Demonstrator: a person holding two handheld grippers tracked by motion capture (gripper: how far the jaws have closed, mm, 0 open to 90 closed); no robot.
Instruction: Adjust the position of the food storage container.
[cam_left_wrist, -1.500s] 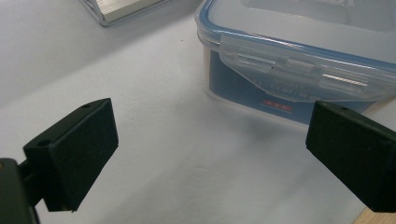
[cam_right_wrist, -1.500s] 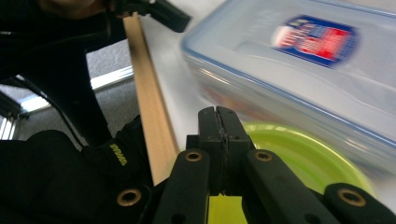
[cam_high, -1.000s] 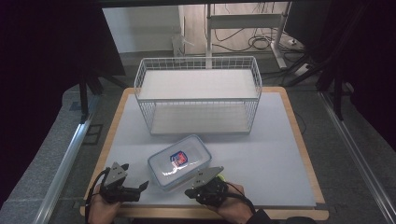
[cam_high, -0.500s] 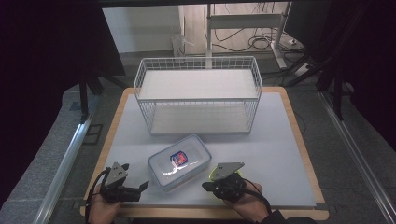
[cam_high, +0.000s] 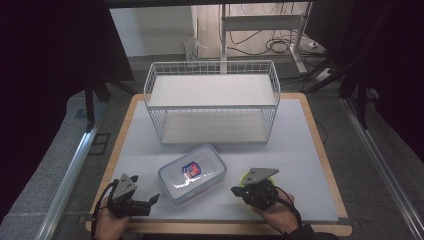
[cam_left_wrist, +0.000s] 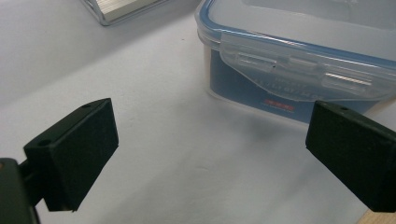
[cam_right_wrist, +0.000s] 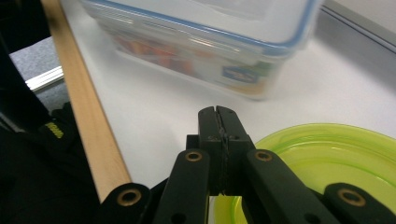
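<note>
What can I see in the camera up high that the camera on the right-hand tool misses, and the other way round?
From the high view alone: the white wire two-shelf rack at the back of the table, and the left gripper with its jaws spread beside the box.

From the right gripper view alone: the right gripper close up, jaws pressed shut with nothing between them, above a translucent lime-green plastic dish.

Both views show: the clear rectangular plastic box with a blue-rimmed lid and the white tabletop with its wooden edge.

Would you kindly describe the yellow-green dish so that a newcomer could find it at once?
Start at the white wire basket at the table's far side, then come to the near edge. Right of the clear blue-rimmed lidded box, the yellow-green dish lies under the right gripper, the one brightly coloured thing.
</note>
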